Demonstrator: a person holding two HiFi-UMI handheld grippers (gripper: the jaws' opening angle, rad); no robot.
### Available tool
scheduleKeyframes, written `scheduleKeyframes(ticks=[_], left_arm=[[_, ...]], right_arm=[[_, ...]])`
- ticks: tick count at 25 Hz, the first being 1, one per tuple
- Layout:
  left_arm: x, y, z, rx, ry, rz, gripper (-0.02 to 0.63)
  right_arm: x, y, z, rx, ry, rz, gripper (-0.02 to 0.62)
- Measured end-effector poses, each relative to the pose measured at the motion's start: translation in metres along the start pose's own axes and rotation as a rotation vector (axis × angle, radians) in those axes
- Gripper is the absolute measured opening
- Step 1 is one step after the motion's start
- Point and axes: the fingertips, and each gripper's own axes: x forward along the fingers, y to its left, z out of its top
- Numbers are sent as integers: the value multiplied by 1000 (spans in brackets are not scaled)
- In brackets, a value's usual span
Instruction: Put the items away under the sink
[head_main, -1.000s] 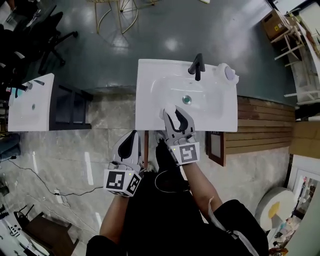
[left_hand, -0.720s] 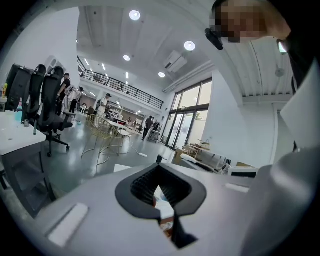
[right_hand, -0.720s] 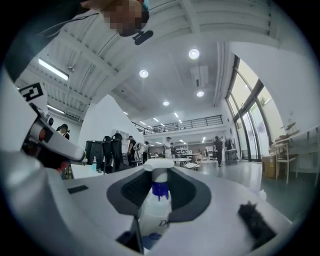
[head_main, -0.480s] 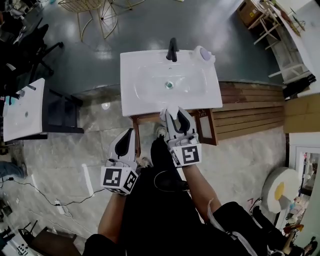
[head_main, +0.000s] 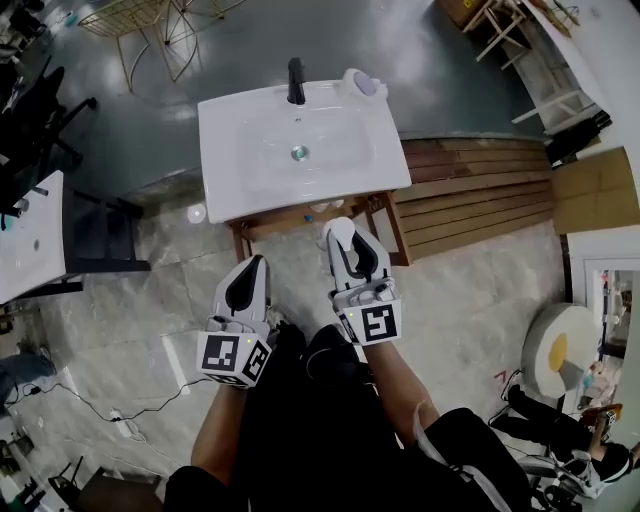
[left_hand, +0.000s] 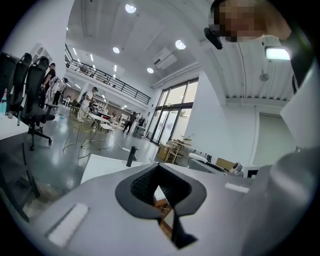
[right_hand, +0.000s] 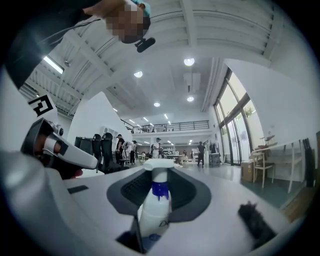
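— Right gripper (head_main: 345, 240) and left gripper (head_main: 255, 268) sit farther back from the sink (head_main: 235, 195) than before.
— Holding anything?
— Right's jaws clamp a white spray bottle (right_hand: 152, 210), in front of the sink; left's are closed, empty

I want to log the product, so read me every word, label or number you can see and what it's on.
"D": on the bottle, the start of a brand word; the rest is hidden behind the jaw.
Right cube and left cube: square marker patterns only, no words or numbers.
Nothing else can be read.
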Motion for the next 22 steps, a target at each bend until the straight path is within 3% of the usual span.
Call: scheduleKeyframes(ticks=[14,22], left_arm=[[15,-69,-59,-12,7,86,6],[34,-60,-115,11,1,55,6]], right_arm=[[-76,-37,-29,-10,22,107,107],[-88,-41,-87,-11,4,92,107]])
